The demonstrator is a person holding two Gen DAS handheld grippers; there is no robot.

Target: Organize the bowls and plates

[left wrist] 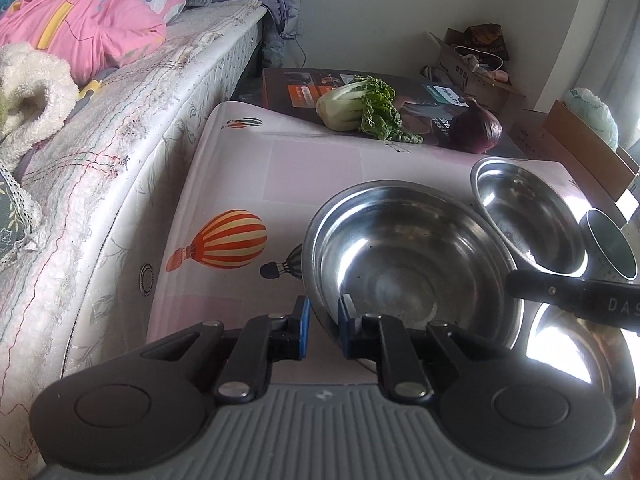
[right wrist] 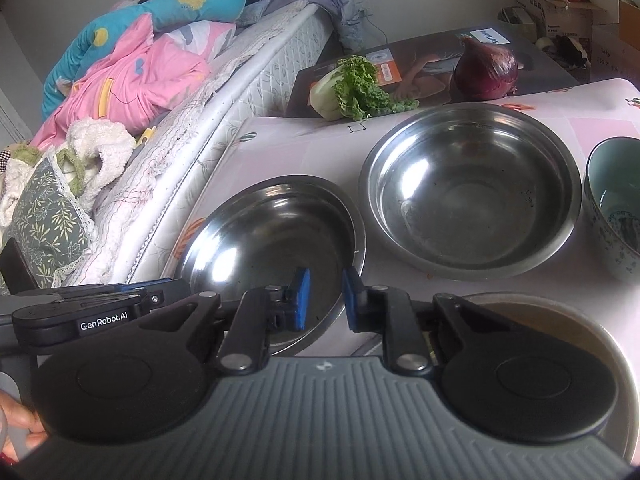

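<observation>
Three steel bowls stand on the balloon-print table. In the left wrist view my left gripper (left wrist: 323, 330) is open, its jaws straddling the near rim of the left steel bowl (left wrist: 408, 264); a second steel bowl (left wrist: 528, 216) sits behind it and a third (left wrist: 576, 356) at the right. In the right wrist view my right gripper (right wrist: 325, 300) is open, one jaw inside and one outside the right rim of that left bowl (right wrist: 272, 236). The far steel bowl (right wrist: 472, 192) and a teal ceramic bowl (right wrist: 616, 208) stand beyond. A steel bowl (right wrist: 560, 316) lies under the gripper body.
A bok choy (left wrist: 360, 108) and a red onion (left wrist: 478, 128) lie on a flat box (left wrist: 288, 88) at the table's far end. A mattress (left wrist: 120, 168) with bedding runs along the left. Cardboard boxes (left wrist: 472, 68) stand at the back right. The teal bowl (left wrist: 612, 244) shows at the right edge.
</observation>
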